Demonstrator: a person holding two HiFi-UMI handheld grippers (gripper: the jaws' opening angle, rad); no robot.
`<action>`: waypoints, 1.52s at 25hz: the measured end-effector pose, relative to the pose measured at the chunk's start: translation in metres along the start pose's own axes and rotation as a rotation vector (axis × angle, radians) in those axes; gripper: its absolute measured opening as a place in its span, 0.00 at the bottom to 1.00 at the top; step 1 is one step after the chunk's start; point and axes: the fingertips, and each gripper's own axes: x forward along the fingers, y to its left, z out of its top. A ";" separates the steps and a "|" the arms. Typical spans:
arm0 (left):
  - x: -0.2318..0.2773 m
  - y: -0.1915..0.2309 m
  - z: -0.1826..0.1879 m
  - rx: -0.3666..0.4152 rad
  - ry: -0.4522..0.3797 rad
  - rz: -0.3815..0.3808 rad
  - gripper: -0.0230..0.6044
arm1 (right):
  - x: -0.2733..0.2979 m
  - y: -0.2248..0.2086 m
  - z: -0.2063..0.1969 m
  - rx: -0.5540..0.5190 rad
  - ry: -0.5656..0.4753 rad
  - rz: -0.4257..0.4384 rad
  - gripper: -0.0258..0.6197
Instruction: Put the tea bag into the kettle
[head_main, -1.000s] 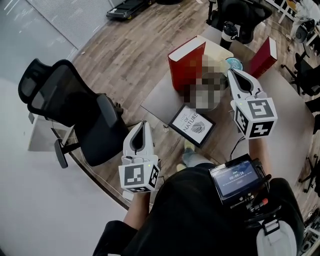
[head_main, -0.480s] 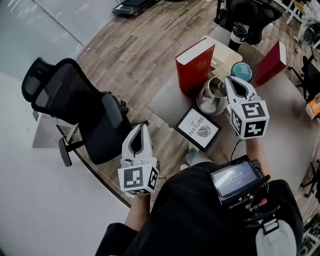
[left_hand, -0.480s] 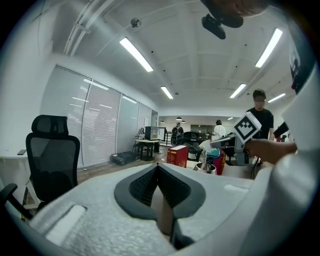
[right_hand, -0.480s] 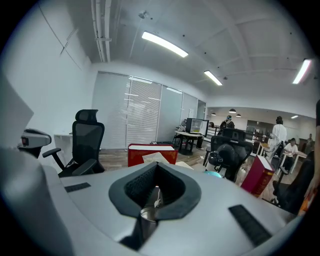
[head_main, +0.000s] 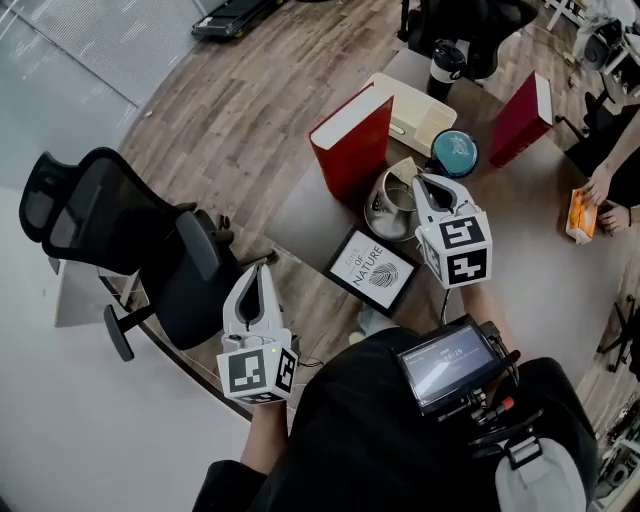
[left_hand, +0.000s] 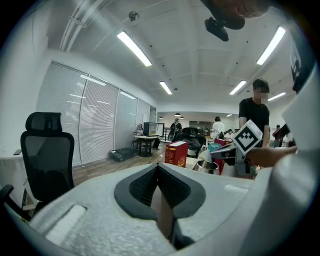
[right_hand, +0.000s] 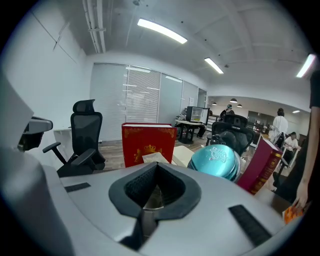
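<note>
While the right gripper (head_main: 421, 181) is pinching the tea bag (head_main: 404, 168) just over the kettle (head_main: 386, 210), the left gripper (head_main: 256, 272) is hanging closed, holding nothing.

Head view steeply down; gripper views level; all share red book (head_main: 350, 140).

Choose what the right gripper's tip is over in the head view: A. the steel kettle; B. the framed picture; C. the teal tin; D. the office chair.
A: the right gripper, pinching the tea bag, has its tip at the rim of the open kettle, beside the upright red book.
</note>
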 end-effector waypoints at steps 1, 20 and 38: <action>0.003 -0.001 0.000 0.001 0.004 -0.006 0.04 | 0.001 0.000 -0.004 0.003 0.011 0.001 0.05; 0.017 -0.019 0.003 0.035 0.047 -0.028 0.04 | 0.008 0.007 -0.036 -0.027 0.090 0.050 0.05; -0.002 -0.021 0.001 0.034 0.044 0.003 0.04 | 0.001 0.016 -0.041 -0.061 0.104 0.102 0.05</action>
